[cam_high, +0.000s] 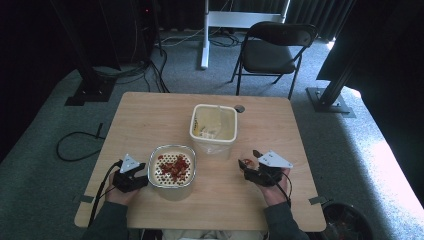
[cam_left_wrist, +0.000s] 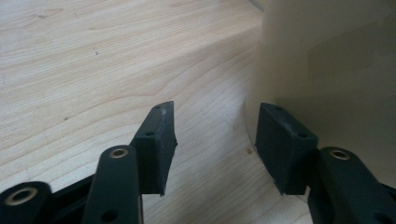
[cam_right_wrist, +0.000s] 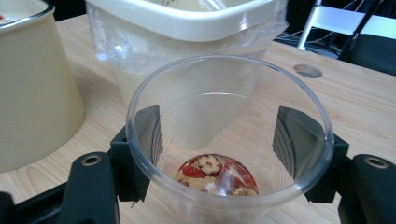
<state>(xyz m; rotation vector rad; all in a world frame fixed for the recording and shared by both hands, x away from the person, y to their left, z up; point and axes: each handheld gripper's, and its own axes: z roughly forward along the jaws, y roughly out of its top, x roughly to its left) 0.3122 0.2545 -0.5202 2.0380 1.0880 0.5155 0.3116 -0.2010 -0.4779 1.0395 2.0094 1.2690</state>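
Observation:
A cream bowl (cam_high: 172, 192) with a perforated insert holds red dried-fruit pieces (cam_high: 173, 168) at the table's front left. My left gripper (cam_high: 145, 176) rests on the table right beside the bowl's left wall (cam_left_wrist: 327, 70). Its jaws (cam_left_wrist: 215, 135) stand apart, with bare wood between them. My right gripper (cam_high: 248, 167) hovers at the front right, shut on a clear plastic cup (cam_right_wrist: 210, 107) with a few red pieces (cam_right_wrist: 215, 175) at its bottom. Both pads (cam_right_wrist: 147, 128) press on the cup's sides.
A cream bin (cam_high: 214, 141) lined with a clear bag stands mid-table, just beyond the cup (cam_right_wrist: 187, 23). The bowl's wall (cam_right_wrist: 32, 84) is to the cup's left. A cable hole (cam_high: 240, 108) lies behind the bin. A folding chair (cam_high: 272, 50) and a dark bucket (cam_high: 347, 222) stand on the floor.

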